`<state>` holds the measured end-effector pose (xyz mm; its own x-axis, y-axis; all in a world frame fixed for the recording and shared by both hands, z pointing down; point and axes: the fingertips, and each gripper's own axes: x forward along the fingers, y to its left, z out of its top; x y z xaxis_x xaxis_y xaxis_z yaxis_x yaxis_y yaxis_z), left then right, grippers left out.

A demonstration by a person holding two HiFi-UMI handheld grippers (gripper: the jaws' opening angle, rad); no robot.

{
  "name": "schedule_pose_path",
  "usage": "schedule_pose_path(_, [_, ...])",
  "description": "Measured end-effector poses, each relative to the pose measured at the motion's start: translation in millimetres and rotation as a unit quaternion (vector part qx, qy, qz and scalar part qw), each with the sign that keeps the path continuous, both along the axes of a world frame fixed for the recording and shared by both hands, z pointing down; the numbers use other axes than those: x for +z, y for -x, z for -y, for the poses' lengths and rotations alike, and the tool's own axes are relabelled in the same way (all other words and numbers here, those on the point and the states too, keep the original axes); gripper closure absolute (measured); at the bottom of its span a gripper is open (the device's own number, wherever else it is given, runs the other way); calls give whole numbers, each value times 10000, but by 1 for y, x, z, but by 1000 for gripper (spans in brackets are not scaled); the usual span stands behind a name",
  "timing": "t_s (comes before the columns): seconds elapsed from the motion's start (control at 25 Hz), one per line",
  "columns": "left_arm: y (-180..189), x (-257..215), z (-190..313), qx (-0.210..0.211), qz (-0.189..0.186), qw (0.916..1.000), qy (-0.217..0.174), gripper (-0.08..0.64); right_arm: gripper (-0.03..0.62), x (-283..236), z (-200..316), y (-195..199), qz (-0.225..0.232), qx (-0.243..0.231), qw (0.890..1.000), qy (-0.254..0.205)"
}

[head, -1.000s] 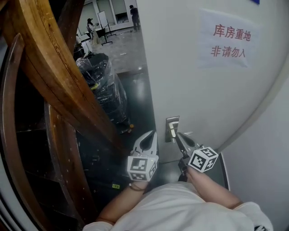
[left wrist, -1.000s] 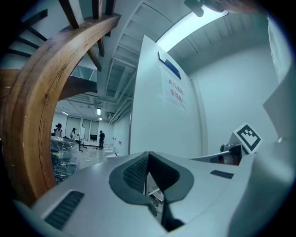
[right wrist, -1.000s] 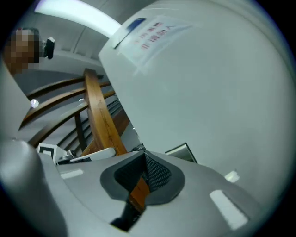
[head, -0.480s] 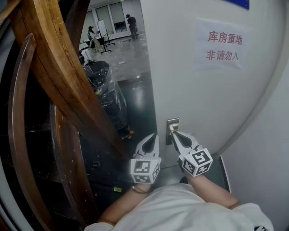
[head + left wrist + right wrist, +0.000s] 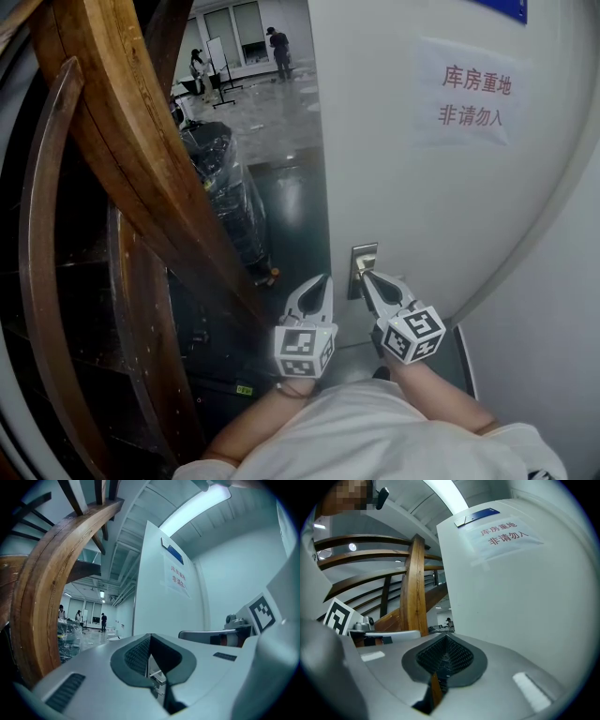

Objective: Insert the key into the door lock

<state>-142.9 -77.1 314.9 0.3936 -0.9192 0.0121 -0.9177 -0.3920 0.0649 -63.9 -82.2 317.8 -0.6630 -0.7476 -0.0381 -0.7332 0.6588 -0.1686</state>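
A white door (image 5: 422,187) with a paper sign (image 5: 476,94) carries a small metal lock plate (image 5: 363,258) near its edge. My right gripper (image 5: 367,277) is shut, its tips against the plate's lower part. In the right gripper view a thin brown-gold sliver (image 5: 436,689), seemingly the key edge-on, sits between the closed pads (image 5: 446,656). The keyhole is hidden behind the tips. My left gripper (image 5: 322,279) hangs just left of the plate, off the door edge, jaws shut with nothing clearly between them. Its own view shows the pads (image 5: 136,656) meeting.
A curved wooden stair rail (image 5: 122,159) runs close on the left. Behind it stands a black bundle wrapped in plastic (image 5: 225,187). The door's edge opens onto a hall with people far off (image 5: 278,52). A white wall (image 5: 553,309) closes the right side.
The right gripper has drawn in and tipped more steeply toward the lock plate, tips staying at it. The left gripper has hardly moved. The head view has shifted a little.
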Motion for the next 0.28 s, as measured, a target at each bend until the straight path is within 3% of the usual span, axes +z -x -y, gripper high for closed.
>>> schedule_pose_path(0.28, [5, 1, -1, -18, -38, 10000, 13, 554, 592, -1, 0, 0, 46, 6, 10000, 26])
